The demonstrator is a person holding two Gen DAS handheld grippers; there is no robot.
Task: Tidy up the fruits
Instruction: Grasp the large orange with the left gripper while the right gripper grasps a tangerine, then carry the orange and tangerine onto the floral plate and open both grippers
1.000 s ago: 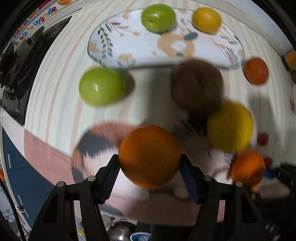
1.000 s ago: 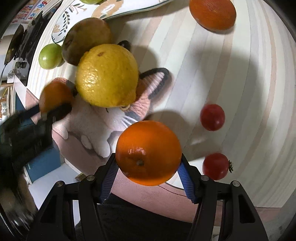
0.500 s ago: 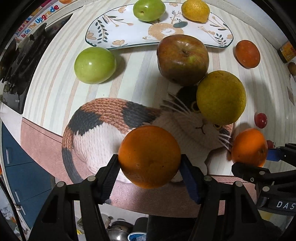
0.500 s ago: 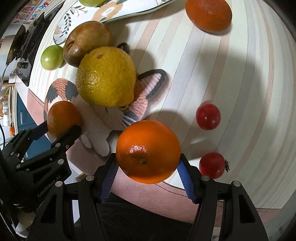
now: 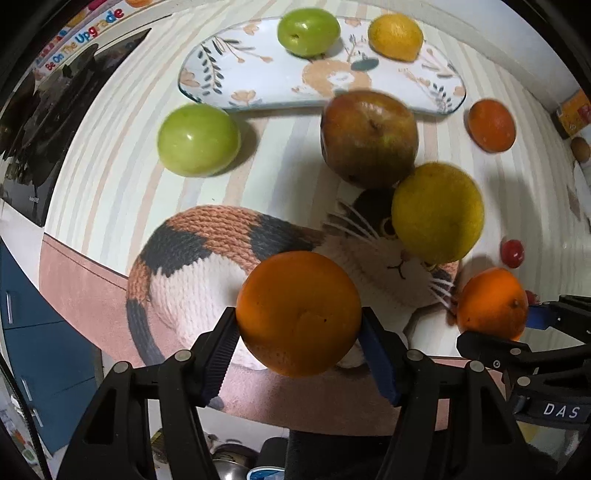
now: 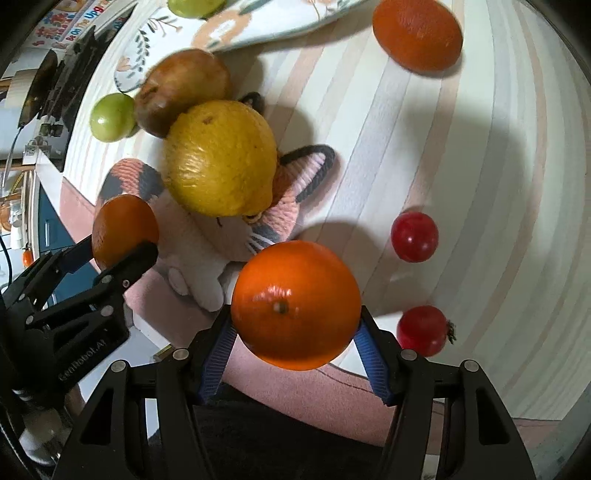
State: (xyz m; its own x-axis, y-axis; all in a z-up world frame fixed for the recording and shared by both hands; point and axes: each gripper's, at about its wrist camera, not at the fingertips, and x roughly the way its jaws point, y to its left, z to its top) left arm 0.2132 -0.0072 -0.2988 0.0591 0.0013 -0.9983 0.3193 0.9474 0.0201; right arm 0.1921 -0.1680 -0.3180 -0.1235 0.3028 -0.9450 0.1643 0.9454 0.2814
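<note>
My left gripper (image 5: 299,332) is shut on an orange (image 5: 298,313), held above a knitted cat mat (image 5: 207,258). My right gripper (image 6: 295,328) is shut on another orange (image 6: 295,303); it also shows in the left wrist view (image 5: 491,302). A large yellow citrus (image 5: 437,212) and a brown apple (image 5: 369,138) rest by the cat's head. A green apple (image 5: 197,139) lies on the striped cloth. The patterned plate (image 5: 258,81) at the back holds a green apple (image 5: 308,31) and a small yellow citrus (image 5: 396,36).
A third orange (image 6: 417,35) lies loose at the far right of the cloth. Two red cherry tomatoes (image 6: 414,237) (image 6: 423,330) lie near my right gripper. The table's front edge (image 5: 85,273) runs below the mat, with blue cabinets (image 5: 33,332) beneath.
Both grippers have kept their oranges. The views have steadied and shifted a little; the left gripper has drawn slightly nearer the plate. The fruit on the table has not moved.
</note>
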